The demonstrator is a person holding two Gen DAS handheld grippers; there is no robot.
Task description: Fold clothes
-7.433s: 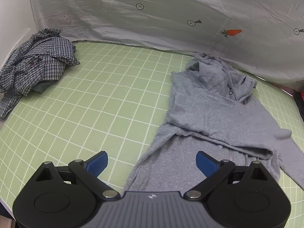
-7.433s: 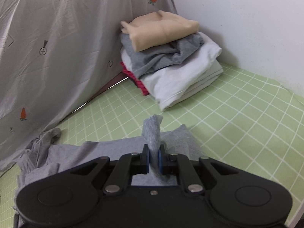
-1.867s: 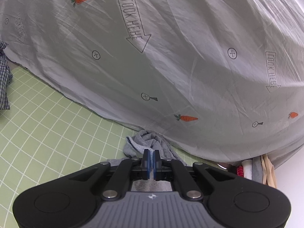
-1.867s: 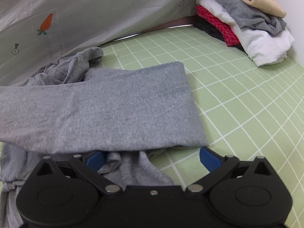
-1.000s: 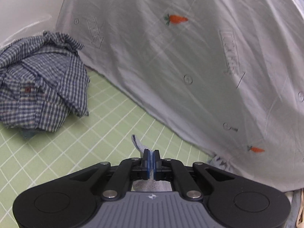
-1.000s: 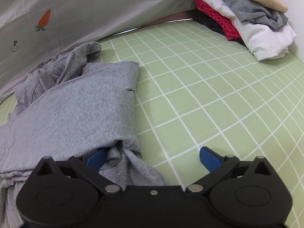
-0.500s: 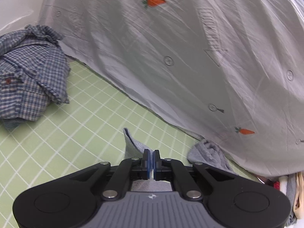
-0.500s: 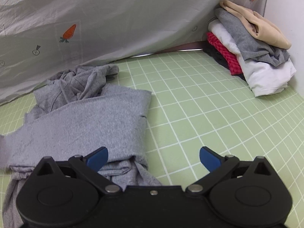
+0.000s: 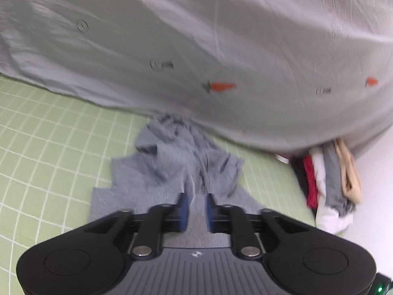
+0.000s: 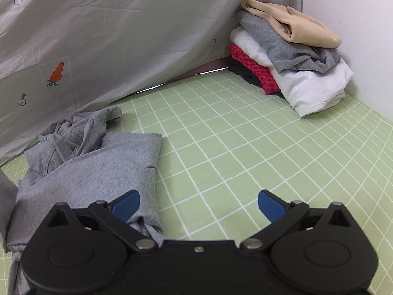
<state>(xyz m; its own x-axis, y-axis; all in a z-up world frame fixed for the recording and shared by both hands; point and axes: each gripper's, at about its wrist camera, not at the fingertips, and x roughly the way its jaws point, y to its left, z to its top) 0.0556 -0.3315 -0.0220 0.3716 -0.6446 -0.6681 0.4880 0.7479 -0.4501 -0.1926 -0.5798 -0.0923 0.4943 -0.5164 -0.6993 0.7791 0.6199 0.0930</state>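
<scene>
Green gridded mat [image 10: 245,152] lies under everything, with a grey printed sheet [image 9: 221,36] hanging behind it. On the mat the grey hoodie [image 10: 98,167] is half folded, one panel laid over its middle, the hood bunched against the sheet. My left gripper [image 9: 195,209] is opening just above the cloth; a fold stands between the blue pads, but they do not seem to press it. My right gripper [image 10: 199,205] hangs spread wide and empty at the hoodie's right edge. I think the sleeve should drop flat before I draw back, then I smooth the panel, so it can join the folded pile [image 10: 289,56] in the corner
</scene>
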